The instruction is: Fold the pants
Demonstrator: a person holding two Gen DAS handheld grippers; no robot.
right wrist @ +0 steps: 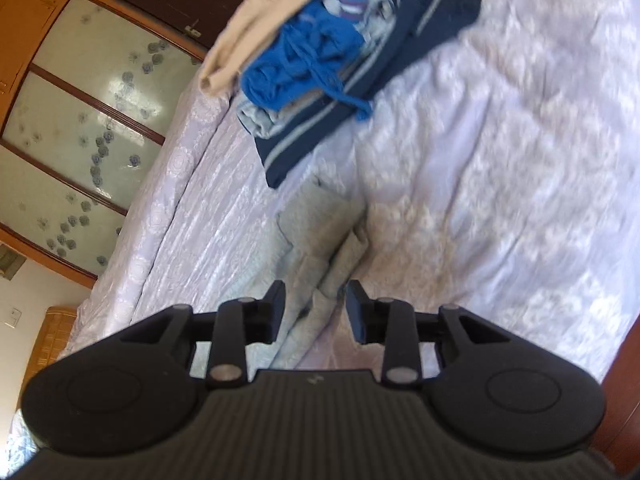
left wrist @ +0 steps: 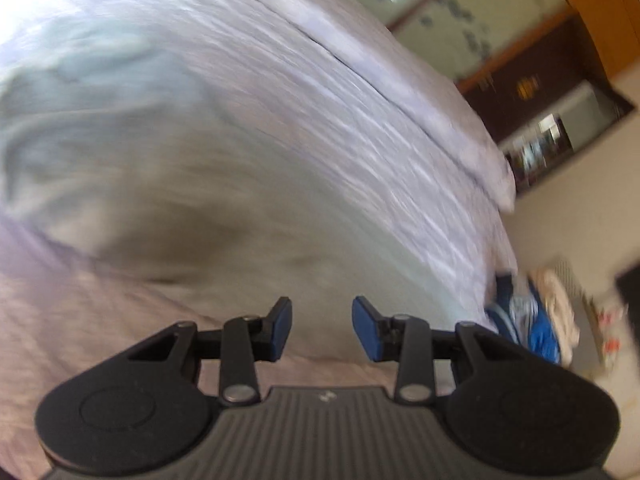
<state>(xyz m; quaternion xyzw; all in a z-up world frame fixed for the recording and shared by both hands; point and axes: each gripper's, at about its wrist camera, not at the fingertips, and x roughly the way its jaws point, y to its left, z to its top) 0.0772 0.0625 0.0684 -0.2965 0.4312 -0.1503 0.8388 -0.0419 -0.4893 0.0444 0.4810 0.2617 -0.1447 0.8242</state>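
The bed [right wrist: 500, 160] spreads wide under me, its lilac cover bare and roomy toward the right in my right view. Its left edge runs along beside the wardrobe with frosted flowered panels [right wrist: 80, 128]. A stack of folded clothes [right wrist: 320, 60] sits near that edge, at the far end. In my left view the bed's edge drops off to the right, with that same stack just past it.

The pants [right wrist: 316, 240], pale grey, lie flat on the cover in a long narrow strip reaching from my right gripper [right wrist: 315, 308] toward the stack. In my left view they are a blurred grey mass ahead.

My right jaws stand partly open above the strip, pads clear of the cloth, gripping nothing. My left gripper [left wrist: 322, 330] also stands partly open, its 2 blue pads [left wrist: 370, 334] empty.
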